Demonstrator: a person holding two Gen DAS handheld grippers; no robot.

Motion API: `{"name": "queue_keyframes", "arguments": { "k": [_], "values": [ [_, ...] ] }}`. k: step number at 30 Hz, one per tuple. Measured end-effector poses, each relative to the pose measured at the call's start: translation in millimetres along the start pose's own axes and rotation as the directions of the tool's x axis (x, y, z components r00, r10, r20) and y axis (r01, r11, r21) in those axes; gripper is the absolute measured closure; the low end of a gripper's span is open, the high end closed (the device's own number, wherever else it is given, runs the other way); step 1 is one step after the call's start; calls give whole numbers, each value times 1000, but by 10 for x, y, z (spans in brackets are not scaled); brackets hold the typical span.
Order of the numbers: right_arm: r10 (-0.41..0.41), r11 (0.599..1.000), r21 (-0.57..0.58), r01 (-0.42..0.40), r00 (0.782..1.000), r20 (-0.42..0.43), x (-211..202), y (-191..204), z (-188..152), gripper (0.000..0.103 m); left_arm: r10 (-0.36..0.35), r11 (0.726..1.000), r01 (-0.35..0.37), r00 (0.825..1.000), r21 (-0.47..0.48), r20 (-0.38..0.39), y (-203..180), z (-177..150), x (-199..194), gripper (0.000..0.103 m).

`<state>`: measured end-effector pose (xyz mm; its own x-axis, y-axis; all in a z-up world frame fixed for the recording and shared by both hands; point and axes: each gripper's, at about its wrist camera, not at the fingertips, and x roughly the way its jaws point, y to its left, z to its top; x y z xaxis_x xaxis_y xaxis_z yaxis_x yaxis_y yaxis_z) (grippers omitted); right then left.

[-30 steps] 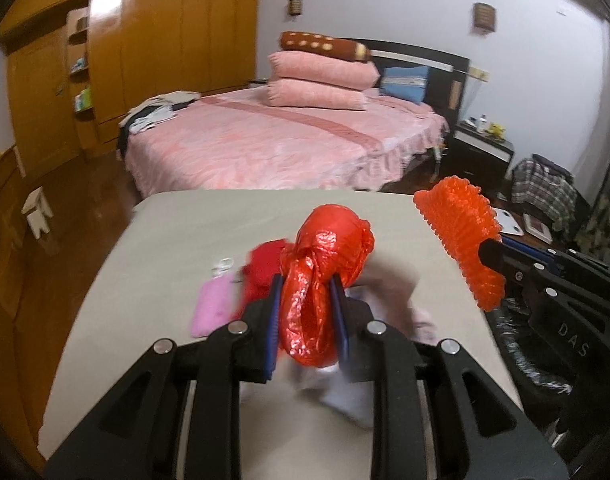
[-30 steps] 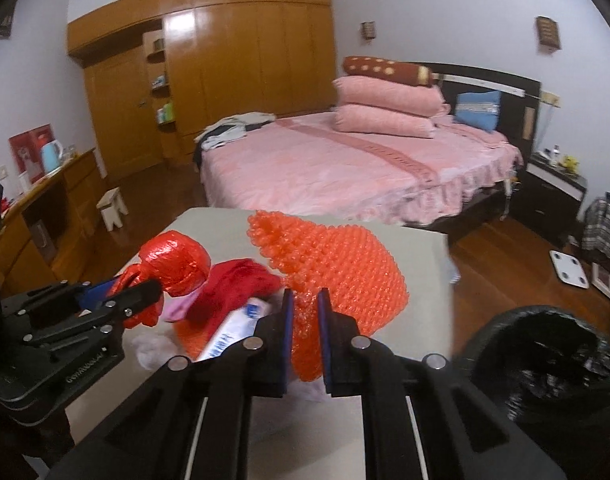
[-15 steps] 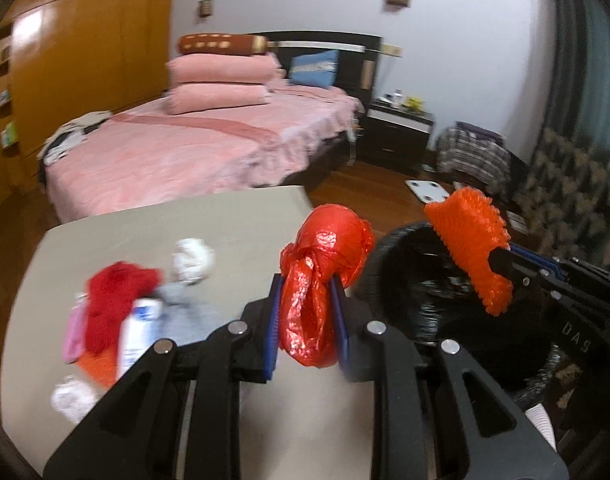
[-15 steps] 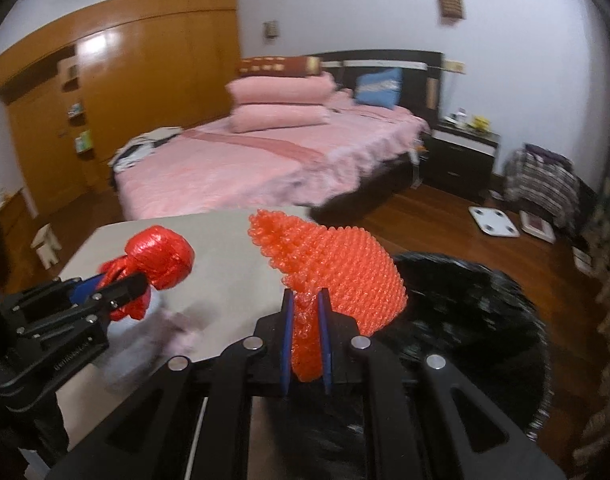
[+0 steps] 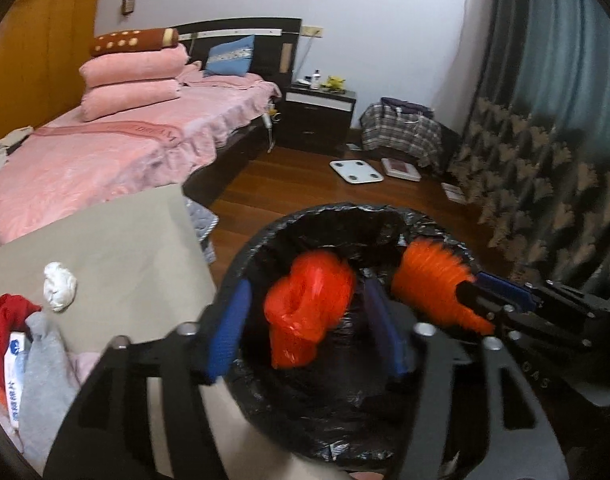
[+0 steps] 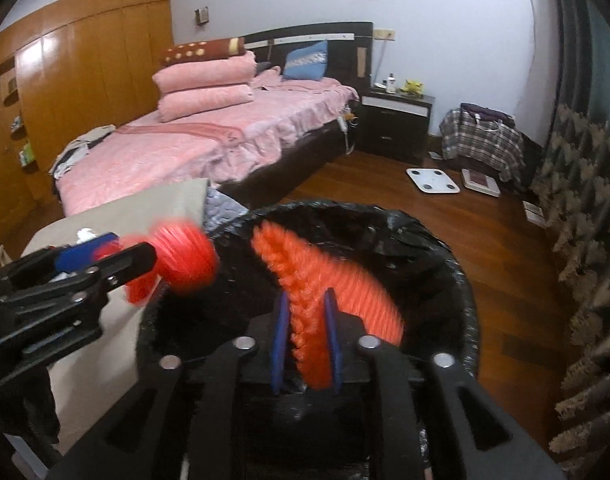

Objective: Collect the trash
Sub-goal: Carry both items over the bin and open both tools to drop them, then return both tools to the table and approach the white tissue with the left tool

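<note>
A bin with a black liner stands just right of the table. My left gripper hangs over its mouth, jaws opening. A crumpled red plastic bag sits loose between the blue pads, clear of both. To its right my right gripper is also above the bin, its jaws opening. The orange foam net shows blurred between its pads, slipping free.
The beige table at left holds a white paper ball, a red cloth, a grey cloth and a white pack. A pink bed, a nightstand and a floor scale lie beyond. Curtains hang on the right.
Both grippers swung right from over the table to above the bin and dipped. Their jaws have spread, and the red bag and the orange net are no longer pinched.
</note>
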<state>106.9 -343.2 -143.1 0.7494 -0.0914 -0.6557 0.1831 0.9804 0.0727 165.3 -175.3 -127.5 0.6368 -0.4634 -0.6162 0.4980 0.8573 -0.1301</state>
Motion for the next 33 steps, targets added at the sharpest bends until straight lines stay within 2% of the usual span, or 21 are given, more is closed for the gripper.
{"name": "queue_keyframes", "arguments": {
  "k": [3, 4, 5, 7, 10, 13, 18, 22, 23, 29, 33],
  "values": [
    [-9, 1000, 10, 9, 1000, 11, -23, -14, 2, 56, 4, 1000, -4, 1000, 0, 18, 46, -17, -83, 36],
    [-12, 1000, 11, 11, 1000, 16, -36, -17, 4, 43, 10, 1000, -10, 1000, -3, 25, 75, -24, -127, 33],
    [-10, 1000, 9, 10, 999, 32, -67, 5, 14, 37, 25, 1000, -25, 999, -7, 38, 120, -36, -194, 30],
    [-1, 1000, 1, 1, 998, 61, -125, 70, 29, 15, 52, 999, -51, 997, -14, 53, 242, -35, -321, 24],
    [38, 999, -17, -37, 996, 84, -167, 221, 73, 7, 118, 992, -114, 989, -45, 87, 473, -81, -583, 17],
    [90, 996, -37, -87, 991, 102, -198, 462, 115, 6, 175, 983, -167, 979, -82, 102, 676, -148, -806, 16],
    [183, 982, -71, -176, 976, 115, -216, 934, 138, 6, 314, 943, -294, 942, -157, 118, 1100, -355, -1251, 14],
    [248, 965, -115, -235, 961, 123, -216, 1378, 103, 6, 432, 891, -405, 896, -203, 107, 1432, -523, -1548, 14],
    [261, 961, -122, -246, 957, 124, -211, 1472, 80, 6, 468, 872, -441, 878, -212, 97, 1538, -599, -1625, 14],
    [322, 937, -180, -299, 940, 113, -153, 2005, -84, 6, 565, 795, -541, 825, -273, 10, 2018, -985, -1858, 17],
    [357, 919, -220, -326, 927, 116, -139, 2285, -193, 6, 585, 759, -567, 810, -319, -49, 2301, -1179, -1907, 20]
  ]
}}
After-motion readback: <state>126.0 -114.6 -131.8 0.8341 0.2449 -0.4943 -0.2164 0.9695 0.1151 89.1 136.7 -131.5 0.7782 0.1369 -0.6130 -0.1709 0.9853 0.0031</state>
